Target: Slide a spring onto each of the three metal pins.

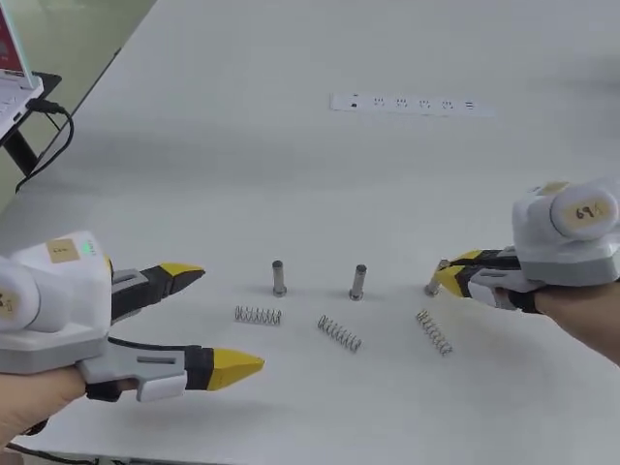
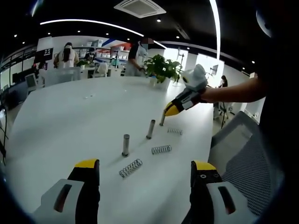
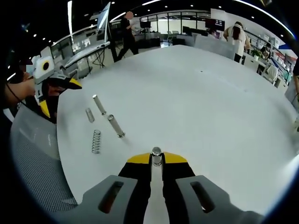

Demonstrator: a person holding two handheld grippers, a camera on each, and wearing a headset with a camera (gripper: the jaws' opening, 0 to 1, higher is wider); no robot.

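Two short metal pins (image 1: 279, 277) (image 1: 357, 282) stand upright on the white table (image 1: 291, 174). The third pin (image 1: 434, 283) leans a little, and my right gripper (image 1: 448, 281) is shut on it; in the right gripper view the pin's top (image 3: 156, 154) sticks out between the closed yellow tips (image 3: 156, 159). Three springs (image 1: 258, 316) (image 1: 339, 333) (image 1: 434, 331) lie flat, one in front of each pin. My left gripper (image 1: 213, 320) hovers open at the lower left, pointing at the nearest spring (image 2: 130, 168) and pin (image 2: 125, 145).
A white power strip (image 1: 412, 103) lies far back on the table. A laptop (image 1: 15, 68) and a black cable (image 1: 48, 136) sit beyond the table's left edge. People and desks stand in the background of the gripper views.
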